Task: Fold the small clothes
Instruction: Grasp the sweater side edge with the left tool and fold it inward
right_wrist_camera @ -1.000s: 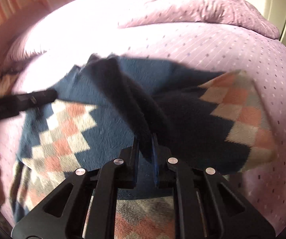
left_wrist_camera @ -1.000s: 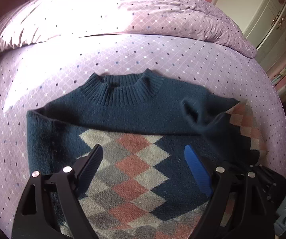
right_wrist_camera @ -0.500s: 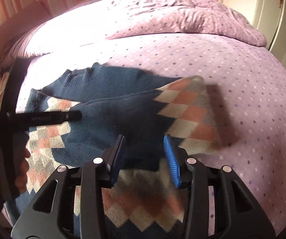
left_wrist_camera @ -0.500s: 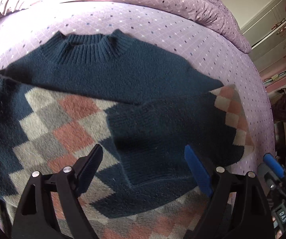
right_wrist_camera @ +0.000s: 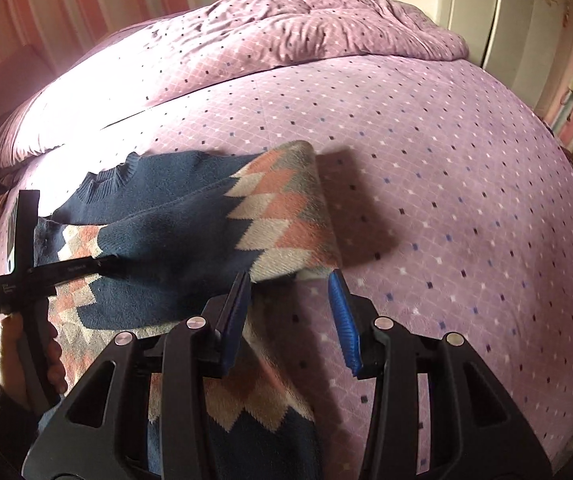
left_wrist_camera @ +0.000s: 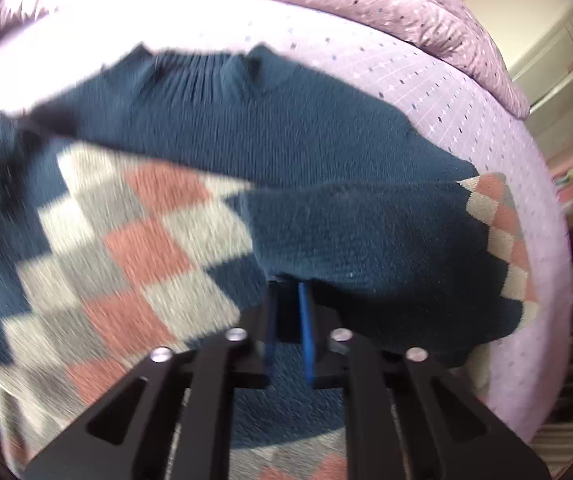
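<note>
A dark teal knit sweater [left_wrist_camera: 270, 120] with a pink, grey and cream diamond pattern lies flat on the purple bed [right_wrist_camera: 426, 160]. Its right sleeve [left_wrist_camera: 366, 232] is folded across the chest. My left gripper [left_wrist_camera: 288, 292] is nearly shut, its jaws at the folded sleeve's near edge; the view is blurred and a grip on cloth is not clear. The left gripper also shows in the right wrist view [right_wrist_camera: 106, 262]. My right gripper [right_wrist_camera: 290, 280] is open and empty, just off the patterned sleeve fold [right_wrist_camera: 286, 208].
A rumpled purple duvet [right_wrist_camera: 306, 20] lies at the bed's far end. A cream wardrobe [right_wrist_camera: 506, 20] stands to the right. The person's left hand [right_wrist_camera: 10, 356] holds the left gripper handle.
The right gripper let go of the sleeve, opened and backed off to the right. The left gripper's jaws closed and moved in to the folded sleeve's edge.
</note>
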A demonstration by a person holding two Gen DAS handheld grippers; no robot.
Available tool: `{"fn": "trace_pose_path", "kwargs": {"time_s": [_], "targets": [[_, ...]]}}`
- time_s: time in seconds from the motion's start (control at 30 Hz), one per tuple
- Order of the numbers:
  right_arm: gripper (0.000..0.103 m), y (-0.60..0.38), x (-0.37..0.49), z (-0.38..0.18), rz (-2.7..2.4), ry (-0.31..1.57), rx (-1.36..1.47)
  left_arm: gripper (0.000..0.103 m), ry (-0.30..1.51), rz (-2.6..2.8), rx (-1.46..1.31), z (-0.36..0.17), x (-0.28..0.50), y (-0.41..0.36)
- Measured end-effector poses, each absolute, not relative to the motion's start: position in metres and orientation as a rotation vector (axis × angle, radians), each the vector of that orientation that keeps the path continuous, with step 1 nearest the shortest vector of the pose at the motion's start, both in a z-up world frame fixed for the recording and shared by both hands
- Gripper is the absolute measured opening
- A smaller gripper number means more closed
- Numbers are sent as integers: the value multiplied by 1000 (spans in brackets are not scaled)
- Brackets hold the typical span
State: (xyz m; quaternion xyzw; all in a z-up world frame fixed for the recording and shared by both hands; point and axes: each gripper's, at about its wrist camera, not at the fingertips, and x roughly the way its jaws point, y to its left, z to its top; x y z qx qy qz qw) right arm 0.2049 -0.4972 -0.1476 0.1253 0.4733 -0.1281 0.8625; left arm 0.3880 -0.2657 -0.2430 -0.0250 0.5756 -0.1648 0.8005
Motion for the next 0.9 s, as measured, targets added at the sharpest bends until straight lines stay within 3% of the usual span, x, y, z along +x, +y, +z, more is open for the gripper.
{"fn": "trace_pose_path", "kwargs": {"time_s": [0.13, 0.47, 0.53, 0.57, 0.6, 0.67, 0.77, 0.87, 0.9], "targets": [[42, -495, 200, -152, -276, 1010, 273, 6, 1180, -389, 84, -230, 396, -277], [42, -489, 209, -160, -266, 1016, 272, 9, 1325, -354, -170, -258, 374, -239], [42, -489, 210, -163, -267, 1024, 263, 32, 1352, -364, -297, -260, 373, -231], [42, -490, 210, -164, -267, 1025, 265, 52, 1352, -383, -371, -260, 374, -230], [41, -491, 210, -165, -269, 1028, 267, 64, 1349, -385, -410, -258, 373, -230], [42, -492, 210, -165, -272, 1026, 269, 69, 1346, -374, -430, -256, 371, -235], [42, -493, 212, -165, -275, 1018, 263, 68, 1344, -346, -432, -254, 372, -240], [42, -496, 213, -170, -274, 1019, 259, 33, 1340, -346, -381, -254, 379, -250], [42, -497, 214, -172, -273, 1020, 262, 28, 1344, -356, -361, -254, 382, -254]]}}
